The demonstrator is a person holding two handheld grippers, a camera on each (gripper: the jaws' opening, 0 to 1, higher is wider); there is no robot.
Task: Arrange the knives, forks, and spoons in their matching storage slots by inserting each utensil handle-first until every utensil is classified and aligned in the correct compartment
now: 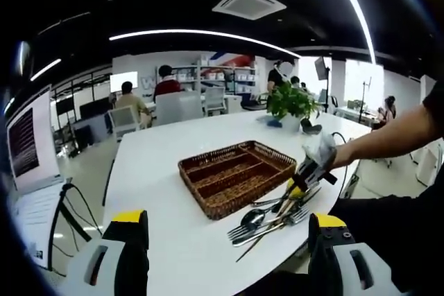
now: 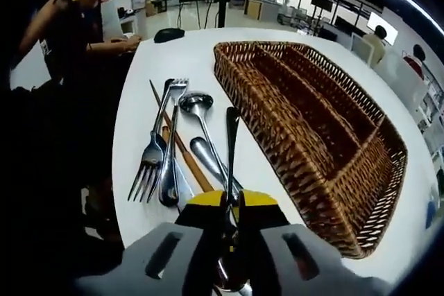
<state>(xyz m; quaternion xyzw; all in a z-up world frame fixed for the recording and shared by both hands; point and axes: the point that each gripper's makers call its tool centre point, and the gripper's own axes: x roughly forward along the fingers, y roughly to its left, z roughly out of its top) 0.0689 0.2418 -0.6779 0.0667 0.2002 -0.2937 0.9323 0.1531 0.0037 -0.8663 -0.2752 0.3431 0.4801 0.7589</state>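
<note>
A brown wicker cutlery basket (image 1: 236, 175) (image 2: 312, 116) with long slots lies on the white table, and nothing shows in its slots. Beside it is a loose pile of forks (image 2: 154, 161), spoons (image 2: 197, 104) and a brown stick (image 2: 186, 154), also visible as a cutlery pile (image 1: 267, 220) in the left gripper view. My right gripper (image 2: 232, 202) (image 1: 309, 175) is shut on a slim metal utensil (image 2: 232, 140) whose narrow end points forward over the pile. My left gripper (image 1: 225, 230) hangs wide open above the table's near edge, holding nothing.
The round white table (image 1: 159, 164) has a potted plant (image 1: 291, 102) at its far side and a black mouse (image 2: 168, 34) near one edge. A laptop (image 1: 28, 143) stands off to the left. A person's arm (image 1: 388, 136) reaches in; other people sit at desks behind.
</note>
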